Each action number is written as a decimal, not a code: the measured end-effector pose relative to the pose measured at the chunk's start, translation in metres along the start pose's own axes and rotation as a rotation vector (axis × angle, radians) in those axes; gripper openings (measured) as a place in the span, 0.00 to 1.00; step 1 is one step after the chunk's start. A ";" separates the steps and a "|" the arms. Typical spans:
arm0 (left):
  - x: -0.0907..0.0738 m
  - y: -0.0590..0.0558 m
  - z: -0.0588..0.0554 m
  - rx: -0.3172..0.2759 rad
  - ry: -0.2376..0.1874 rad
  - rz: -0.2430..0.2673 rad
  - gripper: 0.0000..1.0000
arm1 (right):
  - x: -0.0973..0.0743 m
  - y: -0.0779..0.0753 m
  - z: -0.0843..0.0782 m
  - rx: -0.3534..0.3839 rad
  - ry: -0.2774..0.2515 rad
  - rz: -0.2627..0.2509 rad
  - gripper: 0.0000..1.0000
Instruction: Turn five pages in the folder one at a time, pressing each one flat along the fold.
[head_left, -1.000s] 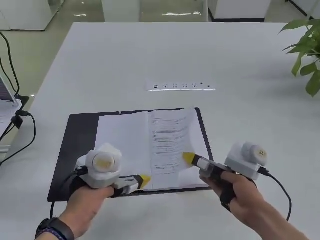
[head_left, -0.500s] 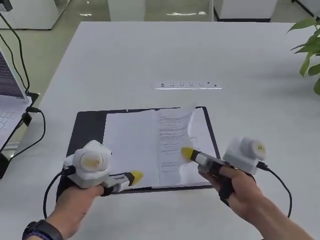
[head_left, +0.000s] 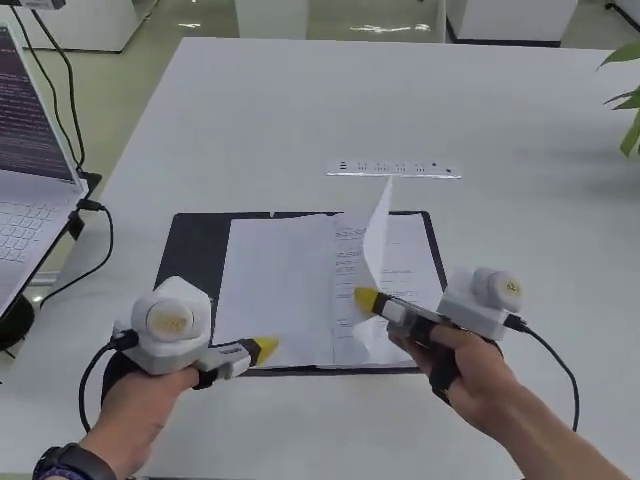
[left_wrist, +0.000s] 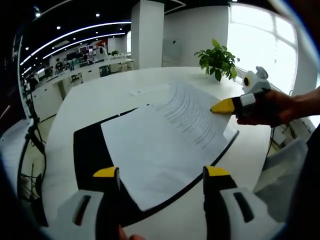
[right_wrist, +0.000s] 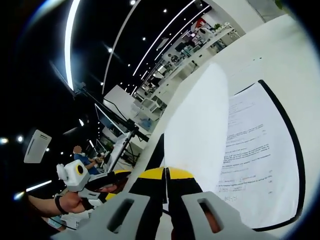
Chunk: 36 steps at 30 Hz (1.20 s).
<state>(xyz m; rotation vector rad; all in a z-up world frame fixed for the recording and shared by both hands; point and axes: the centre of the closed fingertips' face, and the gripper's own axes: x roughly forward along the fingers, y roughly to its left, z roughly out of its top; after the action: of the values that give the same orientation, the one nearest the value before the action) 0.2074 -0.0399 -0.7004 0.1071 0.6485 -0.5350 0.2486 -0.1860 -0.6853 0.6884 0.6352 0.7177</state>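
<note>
open-plan office: laptop (head_left: 28, 150), desk rows (left_wrist: 87, 72), ceiling light strips (left_wrist: 75, 41), inset pwr sockets (head_left: 392, 168), potted plant (left_wrist: 217, 59).

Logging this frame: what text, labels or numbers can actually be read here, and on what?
Nothing can be read as words.
On the lifted page: printed lines, too small to read.
On the page under it: printed lines, blurred.
On the laptop screen: rows of text, too small.
On the power strip: no legible marking.

Black folder (head_left: 190, 260) open flat, one printed page (head_left: 378, 225) lifted upright
</note>
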 end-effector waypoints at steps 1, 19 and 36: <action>-0.002 0.001 -0.001 -0.001 -0.001 0.003 0.67 | 0.002 0.002 0.000 -0.001 0.003 0.003 0.00; -0.028 0.027 -0.018 -0.043 -0.013 0.048 0.66 | 0.038 0.039 -0.028 -0.055 0.105 0.066 0.00; -0.045 0.043 -0.034 -0.073 -0.015 0.071 0.66 | 0.068 0.060 -0.054 -0.076 0.196 0.099 0.00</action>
<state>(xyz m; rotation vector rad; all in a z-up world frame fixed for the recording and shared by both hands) 0.1806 0.0258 -0.7037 0.0569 0.6466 -0.4425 0.2283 -0.0828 -0.6930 0.5859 0.7531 0.9042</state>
